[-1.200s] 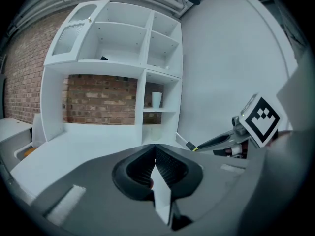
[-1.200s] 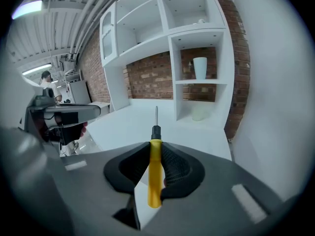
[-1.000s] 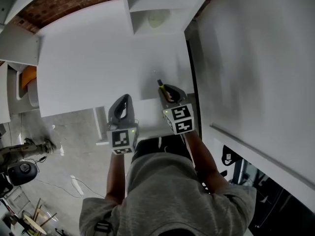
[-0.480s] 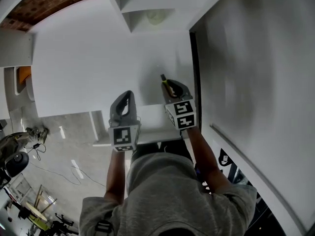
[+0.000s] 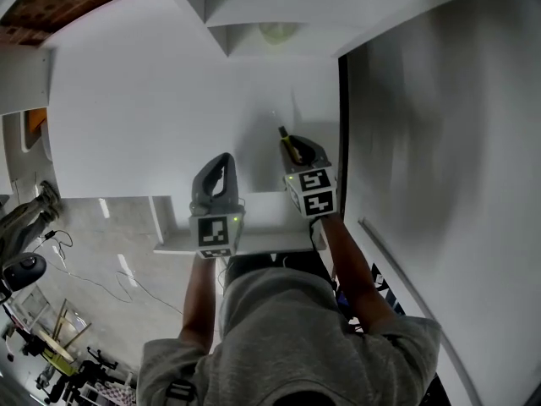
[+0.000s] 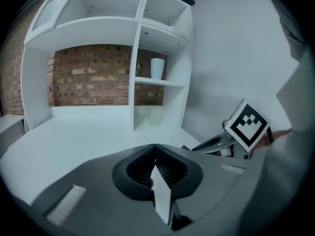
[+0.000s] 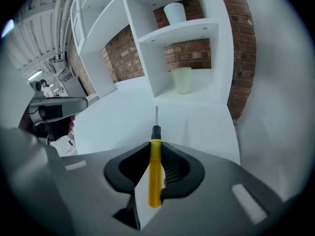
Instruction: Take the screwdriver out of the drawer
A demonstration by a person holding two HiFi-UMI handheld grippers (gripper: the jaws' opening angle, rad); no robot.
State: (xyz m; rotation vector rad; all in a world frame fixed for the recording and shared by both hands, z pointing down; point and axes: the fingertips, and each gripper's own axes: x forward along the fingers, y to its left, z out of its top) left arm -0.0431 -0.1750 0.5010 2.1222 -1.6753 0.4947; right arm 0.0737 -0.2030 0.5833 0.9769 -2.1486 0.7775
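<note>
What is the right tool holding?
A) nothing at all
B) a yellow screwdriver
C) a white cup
B: in the right gripper view, the right tool is closed on the yellow handle of the screwdriver, and its metal tip sticks out in front.

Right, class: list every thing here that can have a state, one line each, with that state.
right tongs: shut on the screwdriver handle
screwdriver: held clear of the desk, tip pointing forward
left tongs: shut, empty
white cup: upright
pale green cup: upright
</note>
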